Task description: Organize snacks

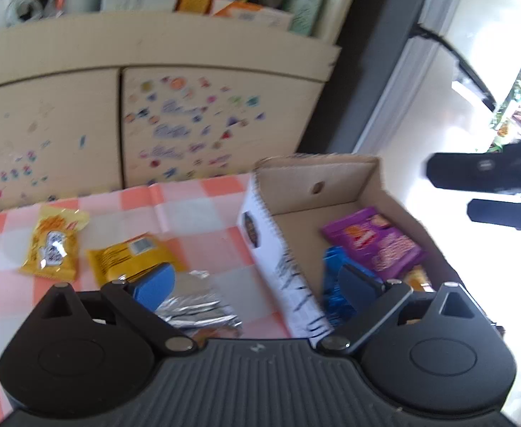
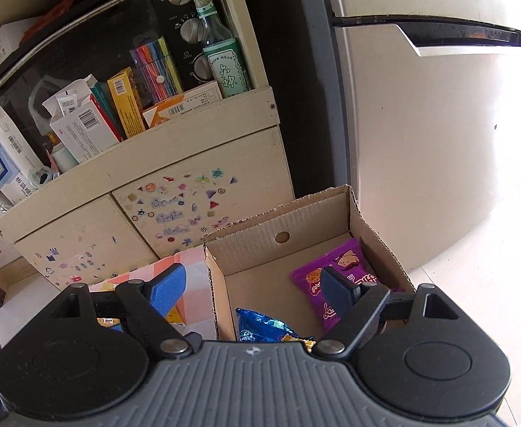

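showing only in left view: two yellow packets (image 1: 52, 245) on checked cloth (image 1: 196, 210).

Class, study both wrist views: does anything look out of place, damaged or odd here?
Three snacks lie outside the cardboard box on the checked cloth: two yellow packets and a crumpled silver wrapper. The purple packet and blue packet are already inside.
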`<state>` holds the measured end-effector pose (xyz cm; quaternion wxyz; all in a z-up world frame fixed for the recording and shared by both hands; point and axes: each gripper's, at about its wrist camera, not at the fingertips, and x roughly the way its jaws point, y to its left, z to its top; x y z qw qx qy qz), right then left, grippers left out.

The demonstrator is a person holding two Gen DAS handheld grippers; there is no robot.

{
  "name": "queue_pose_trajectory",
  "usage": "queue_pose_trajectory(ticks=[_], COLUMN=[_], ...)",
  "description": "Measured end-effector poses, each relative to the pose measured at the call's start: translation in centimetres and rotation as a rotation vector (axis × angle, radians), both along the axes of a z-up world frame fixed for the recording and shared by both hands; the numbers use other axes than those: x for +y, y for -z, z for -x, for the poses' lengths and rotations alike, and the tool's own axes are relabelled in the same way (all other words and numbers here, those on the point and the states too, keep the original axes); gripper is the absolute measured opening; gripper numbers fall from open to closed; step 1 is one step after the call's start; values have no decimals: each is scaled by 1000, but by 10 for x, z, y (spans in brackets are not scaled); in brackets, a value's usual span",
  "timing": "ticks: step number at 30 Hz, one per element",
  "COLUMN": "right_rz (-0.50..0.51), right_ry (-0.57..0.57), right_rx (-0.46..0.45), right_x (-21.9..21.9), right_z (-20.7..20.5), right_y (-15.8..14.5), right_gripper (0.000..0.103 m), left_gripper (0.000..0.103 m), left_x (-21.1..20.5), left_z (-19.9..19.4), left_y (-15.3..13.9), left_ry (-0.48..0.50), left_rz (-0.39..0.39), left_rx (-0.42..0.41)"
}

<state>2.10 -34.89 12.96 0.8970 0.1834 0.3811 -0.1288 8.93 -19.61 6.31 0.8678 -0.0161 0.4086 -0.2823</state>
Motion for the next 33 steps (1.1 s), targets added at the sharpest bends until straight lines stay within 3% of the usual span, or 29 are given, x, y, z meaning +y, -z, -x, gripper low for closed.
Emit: queue_pose_trajectory(ticks=[7,14,18,21,25,29,33], right_rz=[-12,-32,-57,-91,-112,-158,-155], right_ry=[-3,-58,-43,-18,33,64,61], right_rx=[5,56,69,94,95,89,97], right_x=[3,17,16,12,4,-3,0], right_z=[-2,-14,-15,-15,-11,-8,-9], right_y=[1,13,16,21,22,23,25], right_gripper=[87,88,91,93,93,93,93], left_gripper=[98,95,68,58,33,29,34], left_x=[17,-3,-6,-5,-1,-7,-9], left_z=[-11,-24,-27,-23,-15,-6,-10], left_y=[26,54,61,58,42,33,43], left_ry=[-51,-60,-67,-54,-35,28,48], left_rz=[-97,-181,-170,-156,-111,-127,-139], left_rx=[-5,21,20,9,-9,-55,-27])
